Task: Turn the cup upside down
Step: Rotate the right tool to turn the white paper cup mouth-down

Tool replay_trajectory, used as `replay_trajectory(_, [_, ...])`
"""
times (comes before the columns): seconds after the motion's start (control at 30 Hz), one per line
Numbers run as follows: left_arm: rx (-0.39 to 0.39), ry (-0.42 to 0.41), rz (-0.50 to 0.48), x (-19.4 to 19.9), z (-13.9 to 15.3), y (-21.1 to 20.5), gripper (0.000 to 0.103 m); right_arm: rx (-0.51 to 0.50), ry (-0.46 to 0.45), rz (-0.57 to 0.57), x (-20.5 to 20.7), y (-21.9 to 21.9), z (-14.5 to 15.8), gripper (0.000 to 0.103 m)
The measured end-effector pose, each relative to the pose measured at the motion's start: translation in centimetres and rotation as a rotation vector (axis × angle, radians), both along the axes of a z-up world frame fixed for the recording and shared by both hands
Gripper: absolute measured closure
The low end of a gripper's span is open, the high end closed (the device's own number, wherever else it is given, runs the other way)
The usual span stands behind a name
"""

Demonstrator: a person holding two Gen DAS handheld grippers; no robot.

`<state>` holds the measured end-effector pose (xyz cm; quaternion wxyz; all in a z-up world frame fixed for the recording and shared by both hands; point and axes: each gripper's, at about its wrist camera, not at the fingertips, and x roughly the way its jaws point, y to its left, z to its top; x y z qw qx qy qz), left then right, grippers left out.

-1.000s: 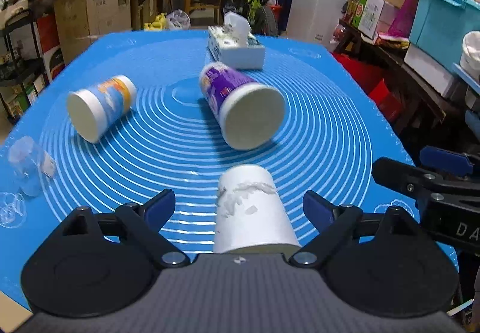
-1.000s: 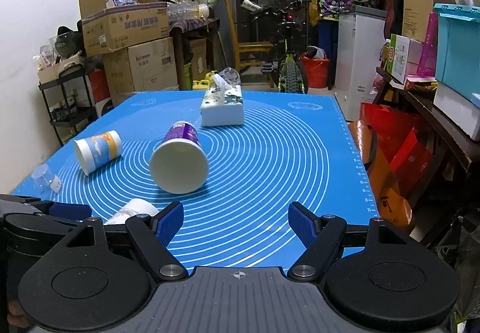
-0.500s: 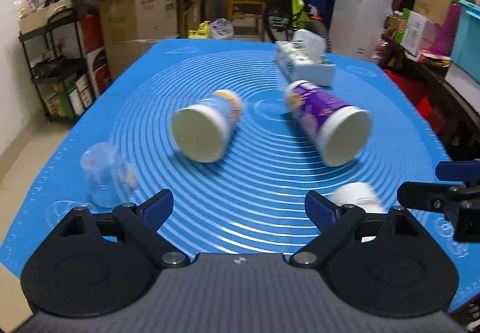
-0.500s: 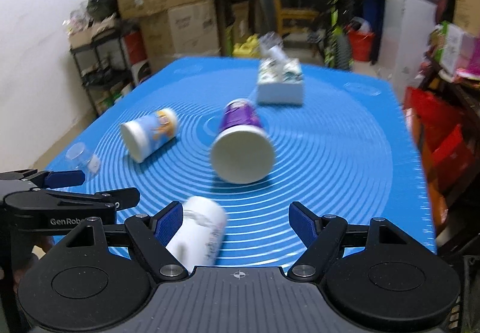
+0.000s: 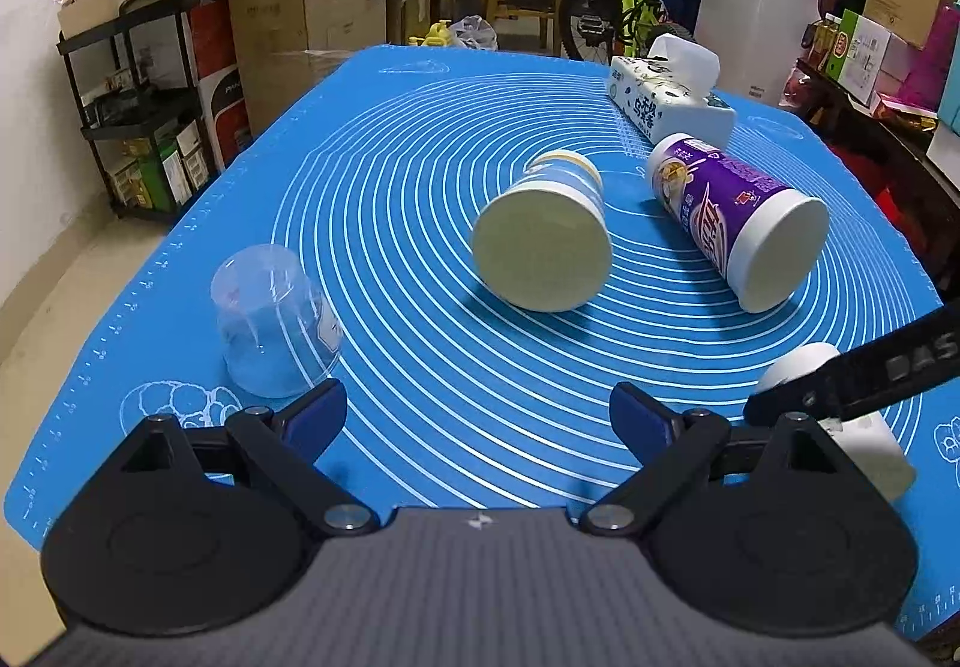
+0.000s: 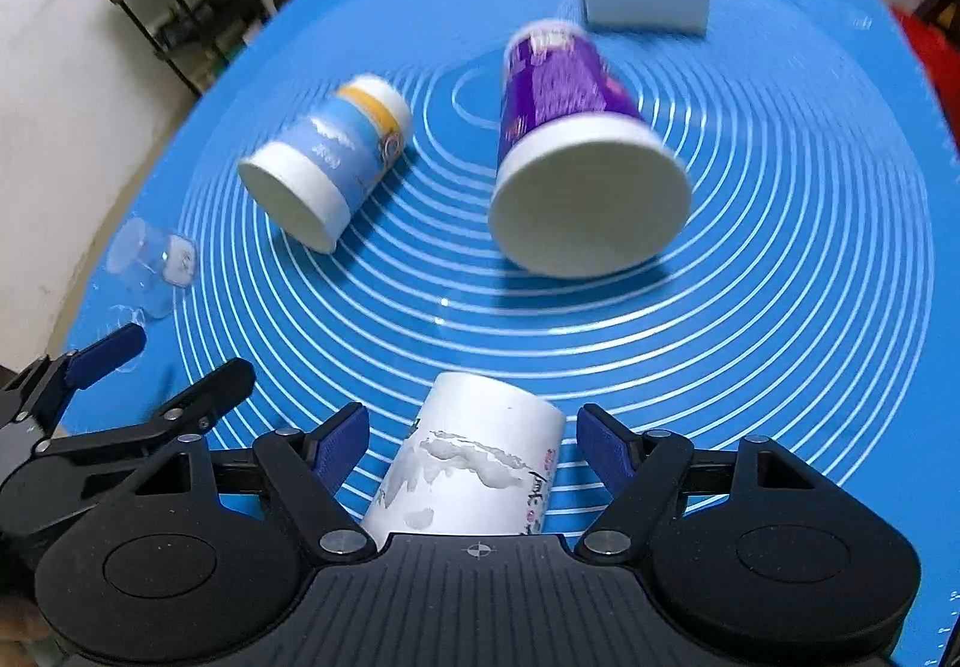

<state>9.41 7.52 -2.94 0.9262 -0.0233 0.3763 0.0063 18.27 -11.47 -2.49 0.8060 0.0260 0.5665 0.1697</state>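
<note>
Two roles swapped within a second — left hand-held gripper [image 5: 478, 415] has swung away, spread and empty; right hand-held gripper [image 6: 472, 442], jaws spread, now straddles the fallen white cup [image 6: 474, 463], ready to clamp

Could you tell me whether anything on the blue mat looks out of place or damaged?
Three cups lie tipped on their sides: the purple cup, the blue cup and the white cup, whose print looks scraped. The white cup sits between the open right claw.
</note>
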Motion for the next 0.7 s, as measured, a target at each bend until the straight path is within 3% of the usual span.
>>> replay_trajectory(0.07, [0.001, 0.001, -0.006, 0.0, -0.1, -0.1, 0.009, -0.018, 0.033, 0.005, 0.1, 0.3, -0.5, 0.039])
replay_trajectory(0.13, [-0.007, 0.004, -0.01, -0.1, -0.1, -0.1, 0.009, -0.014, 0.032, 0.005, -0.1, 0.5, -0.5, 0.04])
replay_trajectory(0.27, [-0.026, -0.001, -0.018, -0.3, 0.0, -0.2, 0.009, -0.018, -0.084, 0.001, -1.3, 0.3, 0.4, 0.041])
replay_trajectory(0.43, [-0.053, -0.014, -0.033, -0.6, 0.2, -0.6, 0.009, -0.103, -0.406, -0.039, -4.8, -0.3, 1.8, 0.041])
replay_trajectory(0.53, [-0.071, -0.023, -0.046, -0.9, 0.2, -1.2, 0.009, -0.075, -0.62, -0.096, -6.8, -1.2, 1.2, 0.041])
replay_trajectory(0.6, [-0.068, -0.026, -0.054, -1.0, 0.2, -1.5, 0.009, -0.14, -0.742, -0.084, -8.0, -0.8, 0.3, 0.041])
replay_trajectory(0.7, [-0.059, -0.025, -0.062, -1.1, 0.1, -1.9, 0.009, -0.196, -0.837, -0.05, -9.4, -0.8, -1.4, 0.041])
